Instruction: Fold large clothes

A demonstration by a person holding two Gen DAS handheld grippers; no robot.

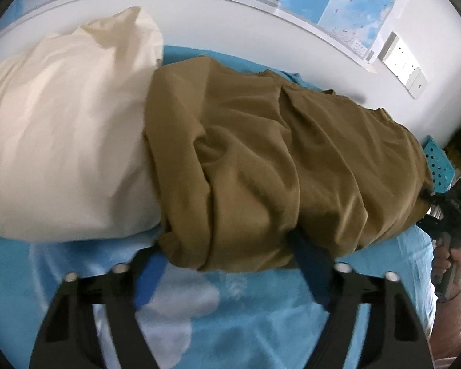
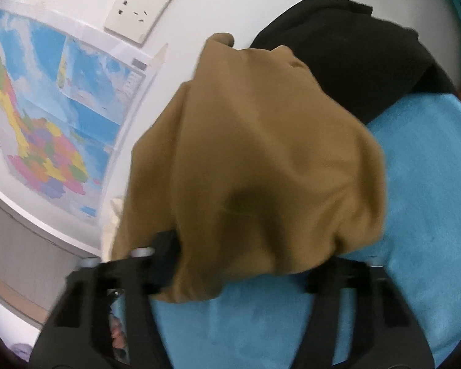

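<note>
Brown garment is bunched and creased on the blue bed sheet, long axis along the wall-side edge, one end against the cream pillow. Left gripper is clamped on its near hem. Right gripper is clenched on its other end, beside black cloth.

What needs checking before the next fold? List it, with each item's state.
1. Right gripper clamped on the brown garment: ok, cloth is bunched between its fingers.
2. Left gripper gripping the same garment: cannot tell; cloth lies between its fingers.
3. Garment smooth: not ok, heavily wrinkled.
4. Garment clear of the white pillow: not ok, they touch.
5. Garment clear of the black garment: cannot tell.
</note>
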